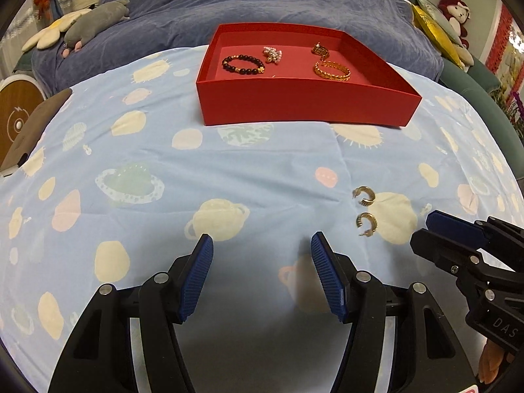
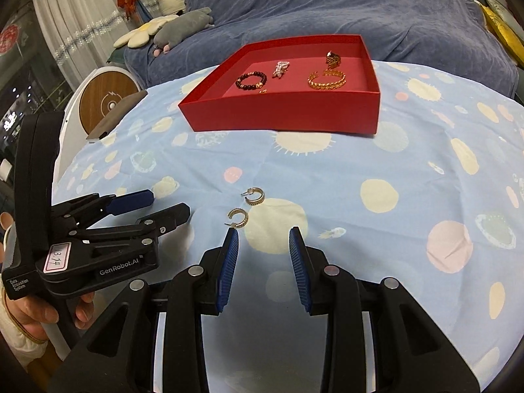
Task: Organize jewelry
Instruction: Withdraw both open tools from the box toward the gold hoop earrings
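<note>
Two gold hoop earrings lie on the blue planet-print cloth, one (image 1: pixel 364 195) (image 2: pixel 254 195) farther and one (image 1: pixel 366 224) (image 2: pixel 238 217) nearer. My left gripper (image 1: pixel 262 239) (image 2: pixel 170 203) hangs open over bare cloth to their left, holding nothing. My right gripper (image 2: pixel 264 232) (image 1: pixel 422 229) is open too, with its left fingertip just short of the nearer earring and nothing between its pads. Behind stands a red box (image 1: pixel 304 101) (image 2: pixel 285 114) holding a dark bead bracelet (image 1: pixel 243 65), a pearl piece (image 1: pixel 272 55), a gold chain bracelet (image 1: pixel 332 70) and a small gold piece (image 1: pixel 321 49).
A dark blue blanket (image 1: pixel 262 6) and plush toys (image 1: pixel 98 23) lie behind the box. A brown flat object (image 2: pixel 114 114) and a round wooden-faced device (image 2: pixel 104 101) sit at the cloth's left edge. A person's hand (image 2: pixel 29 317) holds the left gripper.
</note>
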A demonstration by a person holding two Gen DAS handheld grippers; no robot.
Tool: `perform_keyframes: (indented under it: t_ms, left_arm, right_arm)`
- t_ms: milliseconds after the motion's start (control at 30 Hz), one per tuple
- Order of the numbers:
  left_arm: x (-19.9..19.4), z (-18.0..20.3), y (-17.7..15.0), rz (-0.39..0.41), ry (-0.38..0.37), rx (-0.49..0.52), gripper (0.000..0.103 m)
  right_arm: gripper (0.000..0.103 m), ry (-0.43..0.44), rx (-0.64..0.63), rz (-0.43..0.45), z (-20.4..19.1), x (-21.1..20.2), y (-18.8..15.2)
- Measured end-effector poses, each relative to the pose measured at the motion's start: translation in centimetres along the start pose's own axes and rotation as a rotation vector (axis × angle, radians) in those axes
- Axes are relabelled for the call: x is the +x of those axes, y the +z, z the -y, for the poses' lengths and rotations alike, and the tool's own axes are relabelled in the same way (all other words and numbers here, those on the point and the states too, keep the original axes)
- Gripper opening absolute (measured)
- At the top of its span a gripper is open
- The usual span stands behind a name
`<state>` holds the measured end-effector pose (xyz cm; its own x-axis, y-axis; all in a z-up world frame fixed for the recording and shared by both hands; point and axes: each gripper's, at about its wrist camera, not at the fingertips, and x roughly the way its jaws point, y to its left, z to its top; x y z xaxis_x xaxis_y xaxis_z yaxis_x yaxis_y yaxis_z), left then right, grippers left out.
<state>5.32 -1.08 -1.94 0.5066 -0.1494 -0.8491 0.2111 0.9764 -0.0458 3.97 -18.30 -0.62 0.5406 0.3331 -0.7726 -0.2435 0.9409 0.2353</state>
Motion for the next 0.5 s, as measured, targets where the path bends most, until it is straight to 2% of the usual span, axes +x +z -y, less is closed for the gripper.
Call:
perform_keyframes:
  t_ms: [133, 267, 500]
  left_arm:
    - [0.2, -0.7, -0.4, 0.007, 0.049, 0.03, 0.061]
    - [0.0, -1.8, -0.8, 0.022, 0.061, 0.024, 0.069]
    - [-0.1, -2.7, -1.2, 0.037, 0.063, 0.033, 0.072]
  right_arm:
    - [0.032, 0.002, -0.029, -0.014, -1.1, 1.3, 0.2]
    - [0.032, -0.001, -0.043, -0.017, -1.7, 2.1, 0.4]
    - [0.032, -0.038, -0.089, 0.004, -2.6, 3.1, 0.7]
